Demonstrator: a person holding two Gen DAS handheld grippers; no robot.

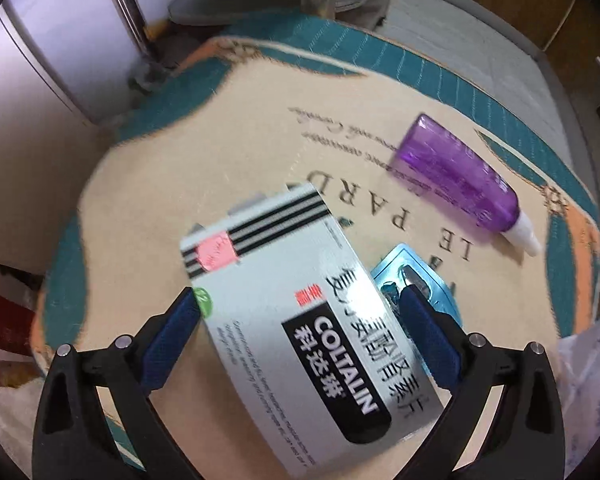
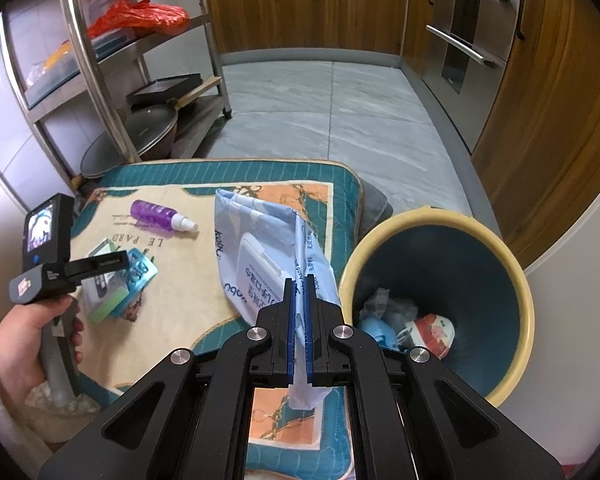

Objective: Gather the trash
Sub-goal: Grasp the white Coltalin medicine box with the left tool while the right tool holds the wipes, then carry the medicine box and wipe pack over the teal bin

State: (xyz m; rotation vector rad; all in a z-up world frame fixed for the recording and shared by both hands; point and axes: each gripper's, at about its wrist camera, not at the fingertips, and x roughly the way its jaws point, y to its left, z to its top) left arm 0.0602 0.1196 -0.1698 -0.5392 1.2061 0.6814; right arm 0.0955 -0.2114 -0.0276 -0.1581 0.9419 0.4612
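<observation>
A silver COLTALIN medicine box (image 1: 300,320) lies on the patterned mat (image 1: 160,200), partly over a blue blister pack (image 1: 404,264). My left gripper (image 1: 298,298) stands open, pointing steeply down, one finger on each side of the box; a small gap shows at the right pad. A purple spray bottle (image 1: 460,176) lies beyond it. In the right wrist view my right gripper (image 2: 299,280) is shut on the edge of a light blue wet-wipes pack (image 2: 260,256), which hangs over the mat next to the bin (image 2: 440,216). The left gripper (image 2: 100,264) shows there above the box (image 2: 104,292).
The blue bin with a yellow rim stands right of the mat (image 2: 172,280) and holds several pieces of rubbish (image 2: 428,328). A steel rack (image 2: 100,80) with pans and a red bag stands behind. Wooden cabinets and an oven (image 2: 468,32) line the tiled floor.
</observation>
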